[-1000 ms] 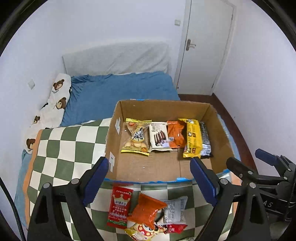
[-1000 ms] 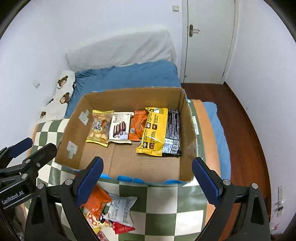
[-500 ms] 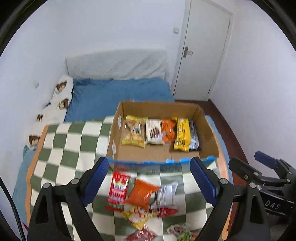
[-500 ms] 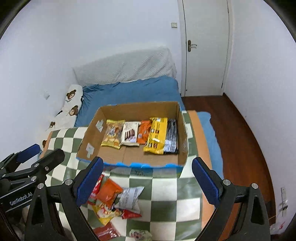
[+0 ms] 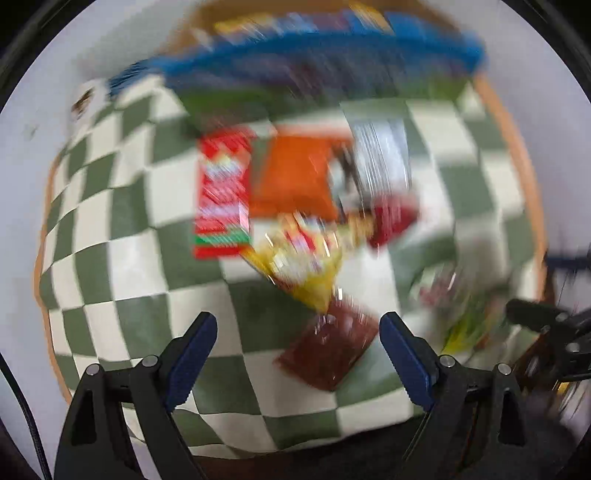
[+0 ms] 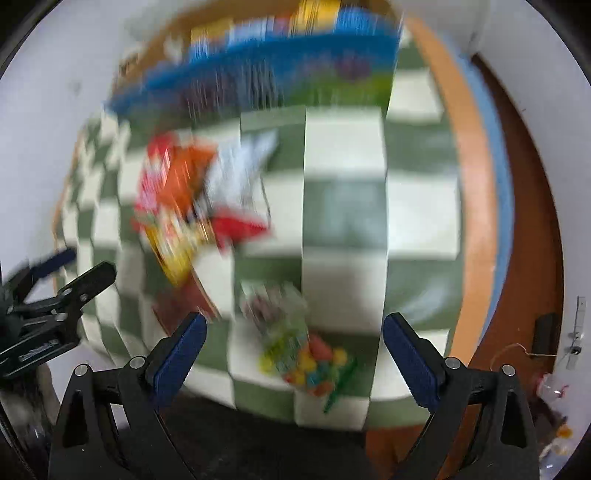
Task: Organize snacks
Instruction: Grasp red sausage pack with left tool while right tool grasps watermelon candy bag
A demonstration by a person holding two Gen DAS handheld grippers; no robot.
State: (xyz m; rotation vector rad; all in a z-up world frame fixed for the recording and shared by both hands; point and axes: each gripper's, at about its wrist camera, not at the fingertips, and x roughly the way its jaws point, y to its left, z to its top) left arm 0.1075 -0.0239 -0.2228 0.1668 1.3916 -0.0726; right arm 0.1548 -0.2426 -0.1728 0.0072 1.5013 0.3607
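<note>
Both shots were badly motion-blurred, so detail was limited. The left gripper (image 5: 297, 332) had its blue pads spread wide with nothing between them, and the right gripper (image 6: 293, 332) was spread just as wide and empty too — both hung over the near edge of the checkered blanket (image 5: 122, 221).

Using that blanket as the reference: closest to the left gripper, on the blanket's near part, lay a dark red packet (image 5: 328, 350), roughly between the pads in the left view. On the near right part of the blanket, right under the right gripper, was a clear bag of colourful candies (image 6: 295, 343).

Further in, around the middle of the blanket, sat the snack pile. A yellow packet (image 5: 299, 258) was on its near side, a red packet (image 5: 221, 195) on the left, an orange bag (image 5: 295, 177) in the centre overlapping the yellow one, and a silvery white packet (image 5: 380, 158) on the right with a small red wrapper (image 5: 391, 221) just below it. I couldn't read any labels.

At the far end of the blanket stood the cardboard box (image 5: 207, 18) with a blue-edged front (image 5: 332, 55). Smeared yellow and other coloured shapes showed inside it — too blurred to tell what they were.
</note>
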